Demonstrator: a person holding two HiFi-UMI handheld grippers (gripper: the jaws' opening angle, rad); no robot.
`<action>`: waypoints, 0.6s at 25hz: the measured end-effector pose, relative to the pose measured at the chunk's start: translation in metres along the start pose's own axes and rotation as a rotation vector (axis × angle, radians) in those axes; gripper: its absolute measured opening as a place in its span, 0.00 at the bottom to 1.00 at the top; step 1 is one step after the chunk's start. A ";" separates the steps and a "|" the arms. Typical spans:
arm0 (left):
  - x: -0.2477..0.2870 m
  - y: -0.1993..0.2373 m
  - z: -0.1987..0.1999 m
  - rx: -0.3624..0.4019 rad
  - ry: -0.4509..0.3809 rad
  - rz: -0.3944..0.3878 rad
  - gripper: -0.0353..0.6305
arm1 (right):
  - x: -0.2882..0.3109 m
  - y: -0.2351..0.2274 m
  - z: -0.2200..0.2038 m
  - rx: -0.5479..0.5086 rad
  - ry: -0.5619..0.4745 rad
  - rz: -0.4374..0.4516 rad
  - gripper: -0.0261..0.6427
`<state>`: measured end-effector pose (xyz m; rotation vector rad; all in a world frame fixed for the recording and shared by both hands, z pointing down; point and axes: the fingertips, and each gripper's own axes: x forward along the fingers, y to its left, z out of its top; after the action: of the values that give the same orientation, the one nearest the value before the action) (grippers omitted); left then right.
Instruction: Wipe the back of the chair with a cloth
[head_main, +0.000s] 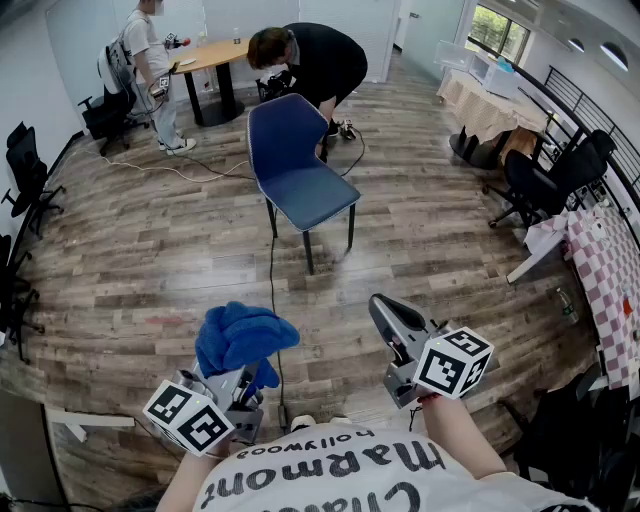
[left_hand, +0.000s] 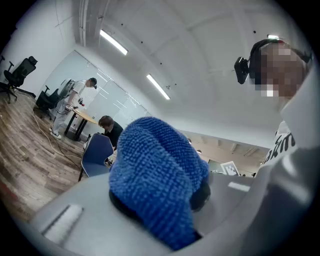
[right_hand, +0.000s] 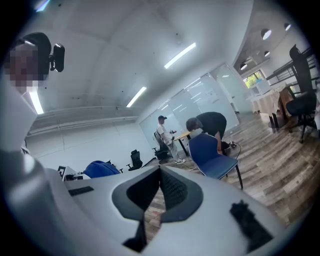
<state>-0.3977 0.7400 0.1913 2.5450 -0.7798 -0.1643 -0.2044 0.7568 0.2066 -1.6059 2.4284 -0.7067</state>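
Head view, looking steeply down: at the lower left we hold the left gripper (head_main: 248, 378), its jaws clamped on a bunched blue cloth (head_main: 240, 338) that stands up out of them. In the left gripper view the cloth (left_hand: 155, 185) fills the space between the jaws. The blue chair (head_main: 300, 165) stands well apart from both grippers, in the upper middle of the frame, with its back (head_main: 285, 130) on the side away from us. Lower right of centre, the right gripper (head_main: 385, 308) points toward the chair, and its jaw tips meet with nothing between them.

Around the chair, from the left: a standing person (head_main: 150, 60) at the upper left, a wooden table (head_main: 215, 55) beside them, and a second person (head_main: 315, 60) bending over just behind the chair's back. A thin cable (head_main: 272, 290) runs along the wood floor (head_main: 150, 260) from between our grippers up to the chair. At the right edge are a dark office chair (head_main: 545, 180) and a checked tablecloth (head_main: 605, 280).
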 end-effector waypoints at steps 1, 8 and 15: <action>0.001 0.001 0.001 0.000 0.000 -0.001 0.16 | 0.002 0.000 0.001 -0.001 0.000 0.000 0.06; 0.003 0.010 0.005 -0.005 -0.002 -0.001 0.16 | 0.010 -0.001 0.002 -0.008 0.002 -0.007 0.06; 0.000 0.027 0.014 -0.005 -0.008 0.005 0.16 | 0.027 0.003 0.000 0.017 -0.007 -0.006 0.06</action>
<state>-0.4144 0.7144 0.1915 2.5389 -0.7875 -0.1743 -0.2178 0.7338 0.2084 -1.6067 2.4075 -0.7192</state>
